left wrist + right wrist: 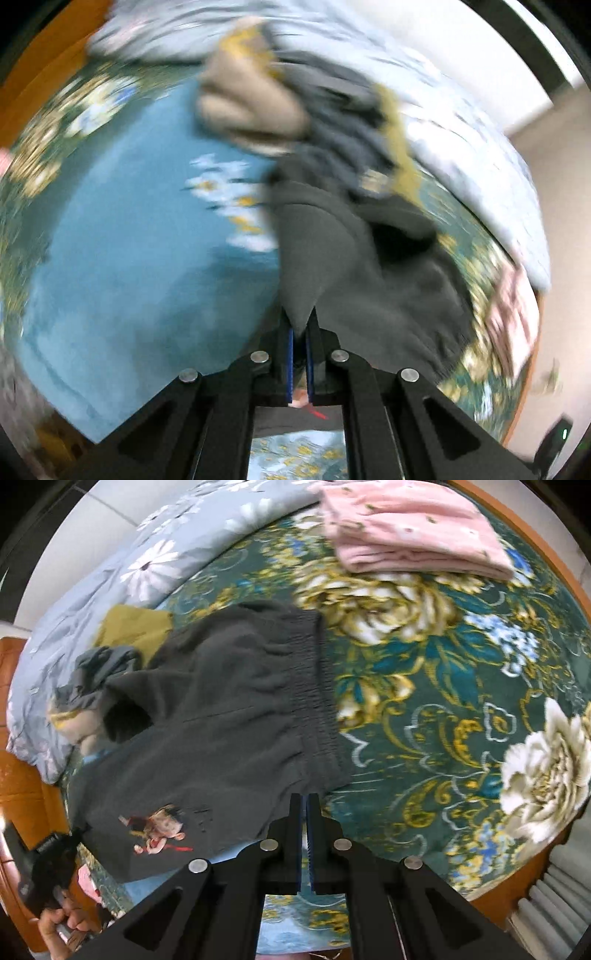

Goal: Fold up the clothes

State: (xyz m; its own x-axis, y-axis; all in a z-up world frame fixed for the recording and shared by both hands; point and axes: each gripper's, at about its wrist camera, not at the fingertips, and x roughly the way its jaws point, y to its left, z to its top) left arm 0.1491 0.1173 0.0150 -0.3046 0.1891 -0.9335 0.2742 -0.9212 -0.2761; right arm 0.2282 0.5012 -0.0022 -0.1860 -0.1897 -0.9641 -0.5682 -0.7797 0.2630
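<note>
A dark grey garment (229, 709) with an elastic waistband (314, 686) and a small cartoon print (159, 829) lies spread across the bed. My right gripper (304, 797) is shut at the lower corner of its waistband, with the cloth edge running in between the fingertips. In the blurred left wrist view, the same dark grey garment (369, 280) narrows to a point pinched in my left gripper (301, 325), which is shut on it. At the lower left of the right wrist view, a hand (62, 926) holds that other gripper beside the garment's far end.
A green floral bedspread (443, 701) covers the bed. A folded pink garment (413, 535) lies at the top. A light blue daisy quilt (110, 572) and a heap of olive, beige and grey clothes (136, 627) lie at the left. A blue flowered cloth (129, 240) lies under the left gripper.
</note>
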